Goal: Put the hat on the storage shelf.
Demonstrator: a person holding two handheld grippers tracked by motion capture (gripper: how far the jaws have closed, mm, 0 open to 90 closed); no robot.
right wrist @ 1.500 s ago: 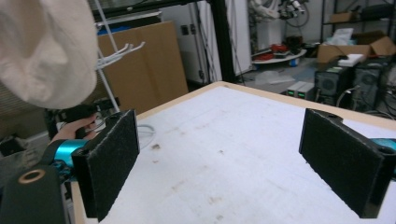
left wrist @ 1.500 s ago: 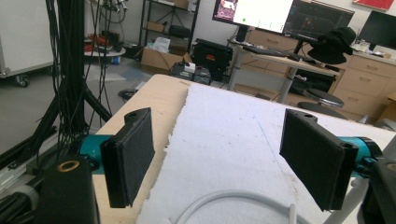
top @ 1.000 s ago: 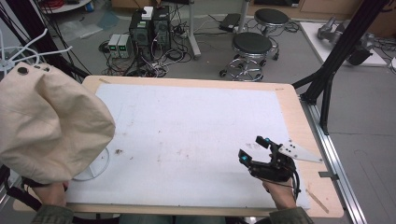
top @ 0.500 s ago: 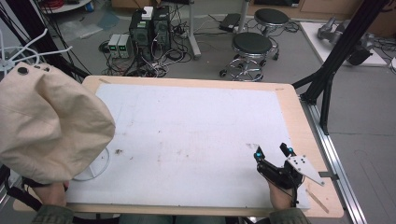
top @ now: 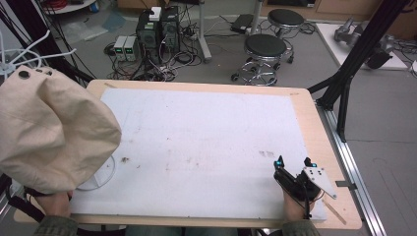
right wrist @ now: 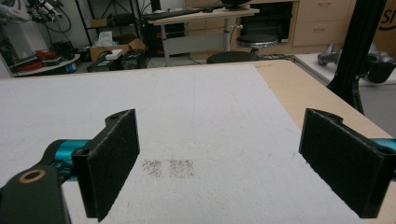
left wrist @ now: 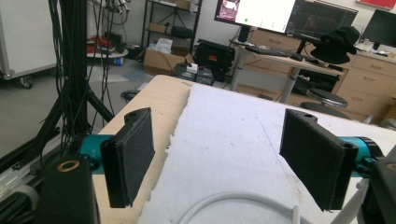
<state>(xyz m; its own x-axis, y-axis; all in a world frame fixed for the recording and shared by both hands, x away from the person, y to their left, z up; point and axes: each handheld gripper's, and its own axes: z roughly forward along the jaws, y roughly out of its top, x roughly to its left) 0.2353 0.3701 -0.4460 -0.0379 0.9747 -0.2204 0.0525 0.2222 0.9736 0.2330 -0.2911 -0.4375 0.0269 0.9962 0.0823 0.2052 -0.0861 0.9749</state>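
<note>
Canvas dominates the near-left corner in the high view: a large cream cloth bag (top: 49,130) bulges over the edge of the tabletop (top: 314,123), and below it a hand (top: 53,202) shows, so the bag seems to be propped or held there by the person's left side. Just beside the bag lies a white ring of tubing (top: 105,174) on the white foam mat (top: 206,142); the left gripper view shows the same white tube (left wrist: 233,201) curving just in front of the left gripper (left wrist: 231,163), whose jaws stand wide apart with nothing between them. That position suggests it is kept close to the bag and ring, ready to work on them. The right gripper (top: 294,167) rests at the near-right corner, well apart from the bag; its jaws are likewise spread and empty (right wrist: 224,163), pointing over a faint dark smudge (right wrist: 170,168) on the mat, probably parked out of the way.
</note>
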